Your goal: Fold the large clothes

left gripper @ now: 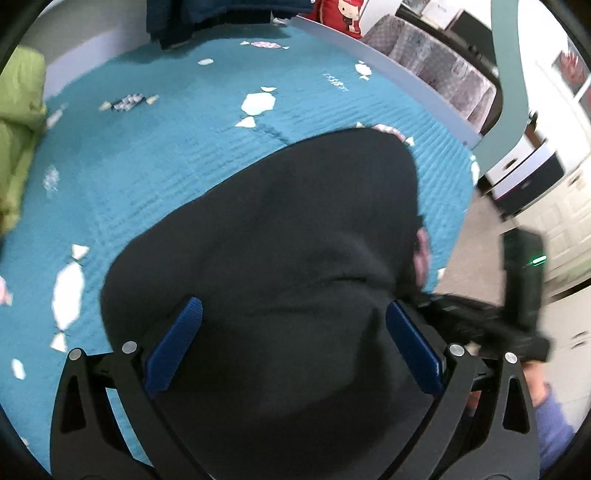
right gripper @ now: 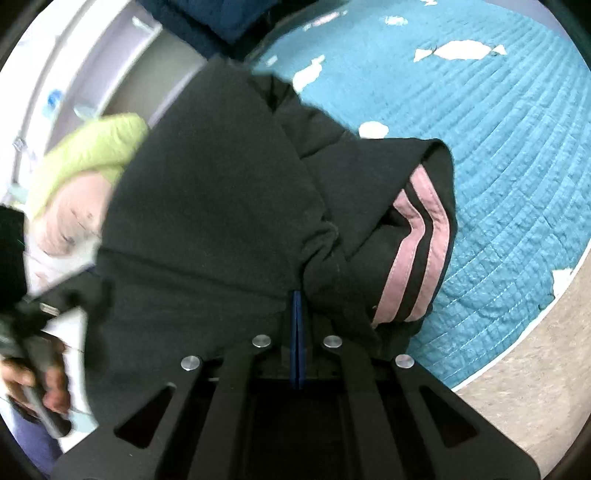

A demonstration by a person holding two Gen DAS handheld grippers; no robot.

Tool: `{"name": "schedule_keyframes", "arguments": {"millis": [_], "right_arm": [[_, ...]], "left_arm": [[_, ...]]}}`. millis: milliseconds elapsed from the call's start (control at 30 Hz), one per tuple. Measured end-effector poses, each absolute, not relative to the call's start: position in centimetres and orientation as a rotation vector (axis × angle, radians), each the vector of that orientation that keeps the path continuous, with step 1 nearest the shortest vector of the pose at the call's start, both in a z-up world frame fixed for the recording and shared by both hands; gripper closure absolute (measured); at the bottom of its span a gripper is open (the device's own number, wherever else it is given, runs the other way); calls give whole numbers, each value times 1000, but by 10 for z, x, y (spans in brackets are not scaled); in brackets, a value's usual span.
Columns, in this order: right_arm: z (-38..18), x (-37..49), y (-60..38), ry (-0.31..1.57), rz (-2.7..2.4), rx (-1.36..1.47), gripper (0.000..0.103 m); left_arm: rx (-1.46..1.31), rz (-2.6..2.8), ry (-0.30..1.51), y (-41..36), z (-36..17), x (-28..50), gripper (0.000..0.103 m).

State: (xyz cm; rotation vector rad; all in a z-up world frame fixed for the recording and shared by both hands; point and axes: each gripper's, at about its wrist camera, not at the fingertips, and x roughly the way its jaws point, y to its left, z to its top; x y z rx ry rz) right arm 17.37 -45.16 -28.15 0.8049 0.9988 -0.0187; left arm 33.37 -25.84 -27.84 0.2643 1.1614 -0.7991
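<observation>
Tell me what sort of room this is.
Most likely a bedroom at home. A teal quilt with a candy print covers what looks like a bed, a green duvet is bunched at its edge, and a black garment lies on it for folding.

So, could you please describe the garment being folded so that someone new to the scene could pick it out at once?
Start at the teal quilted bedspread with its white candy shapes. On its near edge lies a bunched black garment, which the right tool is shut on. Unlike the lime-green puffy item beside it and the navy clothing further back, it carries two pink stripes.
</observation>
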Motion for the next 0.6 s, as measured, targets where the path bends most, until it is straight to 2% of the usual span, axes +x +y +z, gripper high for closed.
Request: {"name": "schedule_keyframes", "arguments": {"millis": [33,67,100,167,300,600], "right_arm": [[-274,165,-453,963,2,847,92],[-263,152,-454,918,29,901,76],[-256,143,-453,895,44,924,56],[-239,114,-451,834,62,958,38],[-227,51,-441,784,-31,1005,32],[-311,25,-404,924,-91,1328,31]], "left_arm": [[269,-790,1156,-257,-276,332,5],[266,-786,1151,-253,-272,330,5],[260,-787,1149,-249,-270,329,5],[239,-793,1143,-242,-267,328,5],[154,-770,1161,-226,-262,334,5],[218,-729,1153,-227,-262,324,5]]}}
